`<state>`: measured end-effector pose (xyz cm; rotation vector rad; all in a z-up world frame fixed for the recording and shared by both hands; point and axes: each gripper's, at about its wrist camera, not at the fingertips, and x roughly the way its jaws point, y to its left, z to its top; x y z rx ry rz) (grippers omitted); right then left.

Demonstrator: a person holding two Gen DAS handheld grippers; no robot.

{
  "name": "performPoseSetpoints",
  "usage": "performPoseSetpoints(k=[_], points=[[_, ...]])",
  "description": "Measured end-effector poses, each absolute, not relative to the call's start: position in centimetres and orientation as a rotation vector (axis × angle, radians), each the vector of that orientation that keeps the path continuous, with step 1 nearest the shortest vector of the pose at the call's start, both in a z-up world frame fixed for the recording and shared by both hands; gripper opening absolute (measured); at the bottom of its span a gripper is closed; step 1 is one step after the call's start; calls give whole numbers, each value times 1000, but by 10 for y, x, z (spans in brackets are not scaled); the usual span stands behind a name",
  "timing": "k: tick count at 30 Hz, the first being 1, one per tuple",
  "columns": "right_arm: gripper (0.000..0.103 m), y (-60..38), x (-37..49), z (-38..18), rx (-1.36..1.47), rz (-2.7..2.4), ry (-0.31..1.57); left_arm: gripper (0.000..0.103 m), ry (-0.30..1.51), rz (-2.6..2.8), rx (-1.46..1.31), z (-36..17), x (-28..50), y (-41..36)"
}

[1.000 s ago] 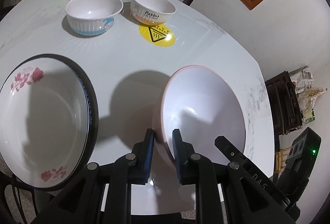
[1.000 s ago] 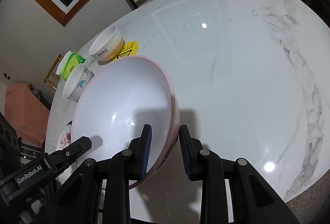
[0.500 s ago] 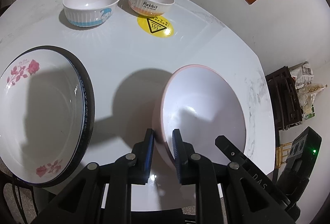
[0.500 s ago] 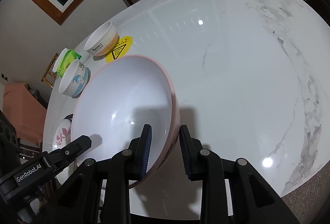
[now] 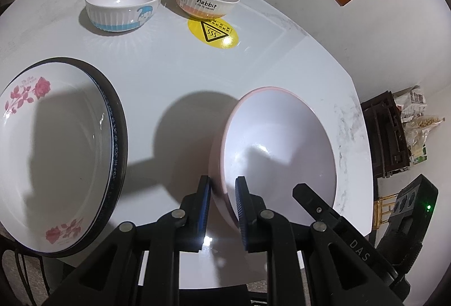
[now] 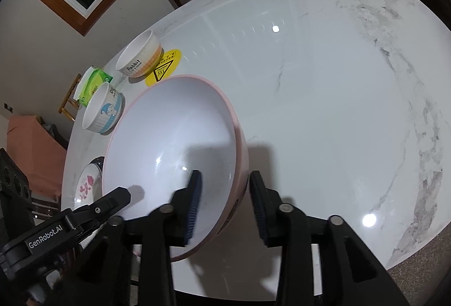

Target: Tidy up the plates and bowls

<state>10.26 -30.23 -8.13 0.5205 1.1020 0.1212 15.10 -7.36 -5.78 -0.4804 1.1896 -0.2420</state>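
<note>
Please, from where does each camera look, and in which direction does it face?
Left wrist: sits on the left gripper, looks down its fingers at the pink bowl rim, stacked plates beside.
Right wrist: sits on the right gripper, jaws opening around the bowl's opposite rim.
Shared: bowl, Rabbit bowl, each other's gripper.

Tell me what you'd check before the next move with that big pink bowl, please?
1. Left gripper clamped on pink bowl rim: ok.
2. Right gripper jaws opening, rim between them, pads apart from it: ok.
3. Bowl resting flat on the table: cannot tell.
4. Plates stacked, clear of the bowl: ok.
5. Blue bowl and Rabbit bowl not yet stacked: not ok.
</note>
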Motion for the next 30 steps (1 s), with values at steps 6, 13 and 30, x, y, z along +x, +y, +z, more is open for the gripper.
performPoseSetpoints(k=[6, 13, 30], points=[[45, -306, 101, -78, 531, 116, 1082, 21, 1176, -249, -532, -57, 151, -60], [55, -317, 99, -66, 538, 92, 1034, 23, 1147, -262, -583, -52, 149, -44], [57, -321, 104, -37, 501, 76, 953, 23, 1077, -286, -675, -37, 149, -14]])
